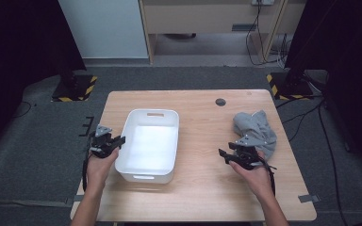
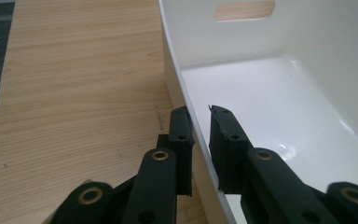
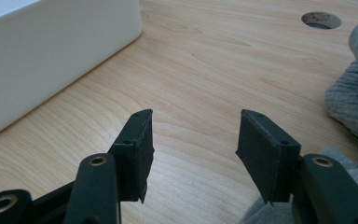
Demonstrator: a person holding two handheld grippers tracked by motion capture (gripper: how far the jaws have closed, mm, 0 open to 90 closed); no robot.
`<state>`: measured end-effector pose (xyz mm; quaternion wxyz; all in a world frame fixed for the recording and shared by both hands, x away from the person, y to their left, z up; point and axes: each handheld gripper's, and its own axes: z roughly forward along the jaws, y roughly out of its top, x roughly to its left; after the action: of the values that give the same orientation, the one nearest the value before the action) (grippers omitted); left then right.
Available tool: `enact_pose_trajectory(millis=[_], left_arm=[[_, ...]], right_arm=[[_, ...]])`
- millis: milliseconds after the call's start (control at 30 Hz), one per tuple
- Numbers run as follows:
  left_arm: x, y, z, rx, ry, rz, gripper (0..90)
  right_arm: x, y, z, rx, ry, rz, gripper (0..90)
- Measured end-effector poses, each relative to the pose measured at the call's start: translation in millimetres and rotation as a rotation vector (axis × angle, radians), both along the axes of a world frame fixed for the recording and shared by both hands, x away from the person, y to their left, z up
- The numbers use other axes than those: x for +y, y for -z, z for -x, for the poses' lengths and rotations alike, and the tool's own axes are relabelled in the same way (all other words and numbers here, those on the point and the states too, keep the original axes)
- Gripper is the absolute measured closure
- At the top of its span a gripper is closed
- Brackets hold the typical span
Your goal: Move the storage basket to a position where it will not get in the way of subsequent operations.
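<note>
A round cable hole [image 1: 220, 101] pierces the wooden table [image 1: 202, 188], with yellow-black striped stand bases [image 1: 75, 87] on the floor.

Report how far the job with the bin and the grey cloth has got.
Done: the left tongs are clamped on the bin wall. In hand: the right tongs stand open over bare table beside the cloth. Left: the cloth lies ungrasped; the bin holds nothing.

Looks like lab or test room: single wooden table [image 1: 202, 188] on grey carpet floor [image 1: 33, 141], black stands with yellow-black hazard tape bases [image 1: 75, 88], loose cables [image 1: 259, 44], black curtains [image 1: 14, 42].
</note>
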<state>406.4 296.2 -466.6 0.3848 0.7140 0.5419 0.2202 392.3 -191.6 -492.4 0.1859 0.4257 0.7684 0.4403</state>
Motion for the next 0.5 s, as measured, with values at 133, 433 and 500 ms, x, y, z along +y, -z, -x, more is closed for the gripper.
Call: enact_pose_trajectory(millis=[133,433,500], left_arm=[[11.7,0.4,-1.8,0.002,-0.008,0.012,78.7],[19.6,1.9,-0.4,-0.038,-0.057,0.003,65.7],[21.5,0.5,0.7,-0.033,-0.064,0.030,60.6]], right_arm=[[-0.7,1.2,-0.8,-0.012,-0.002,0.013,44.8],[-3.4,2.3,-1.0,-0.004,0.003,-0.008,43.8],[-3.4,2.4,-1.2,-0.002,-0.001,-0.004,43.9]])
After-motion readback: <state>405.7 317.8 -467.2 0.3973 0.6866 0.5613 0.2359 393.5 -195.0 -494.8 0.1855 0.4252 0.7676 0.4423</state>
